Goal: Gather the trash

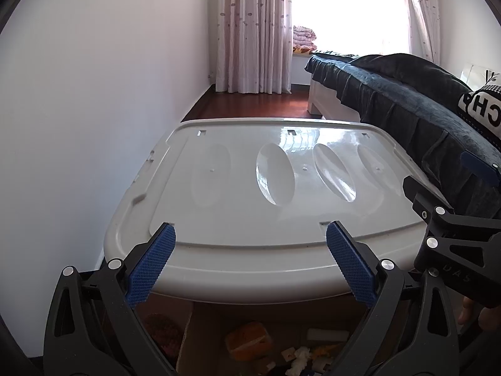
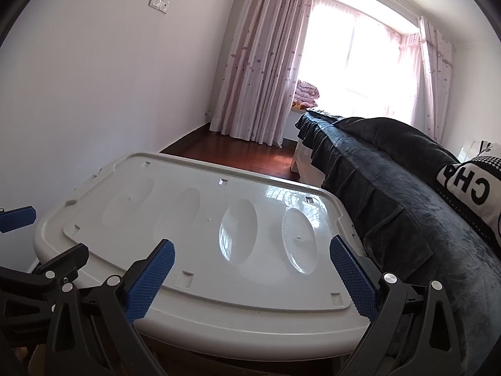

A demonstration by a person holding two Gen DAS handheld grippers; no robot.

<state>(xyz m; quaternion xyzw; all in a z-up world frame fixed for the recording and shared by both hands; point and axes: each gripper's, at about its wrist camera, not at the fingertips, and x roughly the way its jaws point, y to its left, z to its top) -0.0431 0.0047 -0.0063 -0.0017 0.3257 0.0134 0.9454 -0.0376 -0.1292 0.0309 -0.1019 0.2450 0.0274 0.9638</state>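
A white plastic bin lid [image 1: 250, 194] [image 2: 194, 244] lies flat in front of both grippers, with nothing on top of it. Below its near edge, through the bin's clear wall, I see trash: an orange wrapper [image 1: 249, 340] and crumpled white paper [image 1: 300, 358]. My left gripper [image 1: 250, 264] is open, its blue pads [image 1: 150, 266] wide apart at the lid's near rim, holding nothing. My right gripper [image 2: 250, 277] is also open and empty over the lid's near edge. In the left wrist view the right gripper's black frame [image 1: 451, 235] shows at the right.
A bed with a dark blue blanket [image 1: 407, 109] [image 2: 391, 181] runs along the right, a black-and-white pillow [image 2: 469, 188] on it. The white wall [image 1: 94, 94] stands at the left. Red wooden floor [image 2: 244, 153] and pink curtains [image 1: 253, 31] lie beyond the bin.
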